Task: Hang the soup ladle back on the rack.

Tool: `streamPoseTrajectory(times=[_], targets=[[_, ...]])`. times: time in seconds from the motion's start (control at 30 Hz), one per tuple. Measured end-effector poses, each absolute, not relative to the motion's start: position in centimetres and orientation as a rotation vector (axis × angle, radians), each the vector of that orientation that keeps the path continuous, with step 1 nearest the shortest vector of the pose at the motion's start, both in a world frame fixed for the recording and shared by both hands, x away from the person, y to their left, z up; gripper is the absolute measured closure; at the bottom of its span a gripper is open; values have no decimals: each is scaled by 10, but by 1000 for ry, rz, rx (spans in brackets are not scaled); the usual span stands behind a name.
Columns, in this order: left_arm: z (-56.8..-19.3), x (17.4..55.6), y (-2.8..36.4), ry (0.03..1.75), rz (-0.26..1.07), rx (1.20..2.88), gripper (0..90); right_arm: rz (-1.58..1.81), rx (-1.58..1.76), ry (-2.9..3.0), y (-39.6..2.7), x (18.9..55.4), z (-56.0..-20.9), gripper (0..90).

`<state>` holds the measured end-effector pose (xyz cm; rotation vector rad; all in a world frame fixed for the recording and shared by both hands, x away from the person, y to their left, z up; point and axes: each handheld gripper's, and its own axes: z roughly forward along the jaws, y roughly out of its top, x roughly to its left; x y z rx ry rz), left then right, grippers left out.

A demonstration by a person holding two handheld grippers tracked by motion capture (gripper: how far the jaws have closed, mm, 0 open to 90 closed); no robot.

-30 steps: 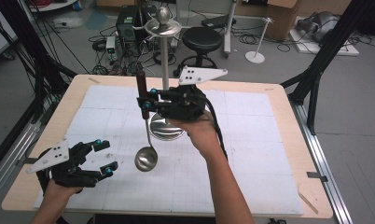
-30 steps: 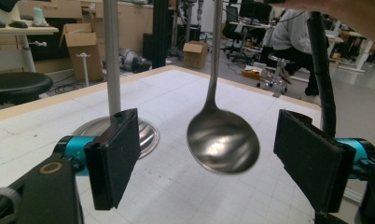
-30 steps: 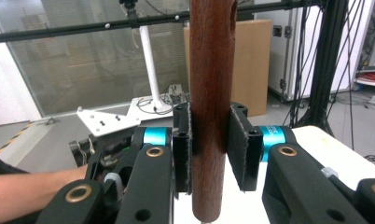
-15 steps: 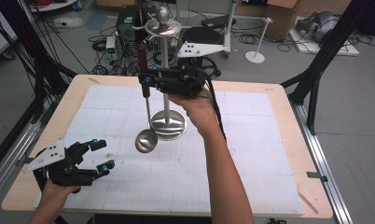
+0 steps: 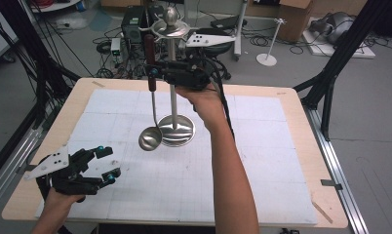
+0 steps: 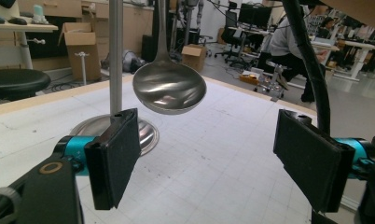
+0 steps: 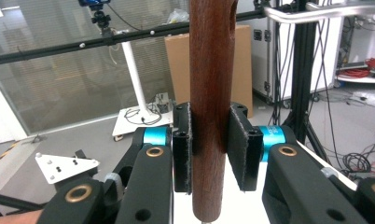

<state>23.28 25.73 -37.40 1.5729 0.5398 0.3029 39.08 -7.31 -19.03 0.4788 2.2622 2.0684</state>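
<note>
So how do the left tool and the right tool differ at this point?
The left tool stands open with nothing between its pads, low over the table's near left corner; the right tool is shut on the ladle's wooden handle, raised beside the stand. The left tool lies about level; the right tool carries the ladle hanging upright. Both are hand-held.

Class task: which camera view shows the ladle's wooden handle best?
The right gripper view: the wooden handle stands close up, clamped between the pads. The high view shows it small and dark; the left gripper view shows the ladle's bowl instead.
</note>
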Motion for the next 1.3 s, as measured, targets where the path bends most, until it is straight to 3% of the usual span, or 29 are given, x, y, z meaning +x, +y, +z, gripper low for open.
streamPoseTrajectory(times=[1.3], targets=[[-375,231,257,531,282,1576,235,2089,538,2256,-84,410,-194,723]])
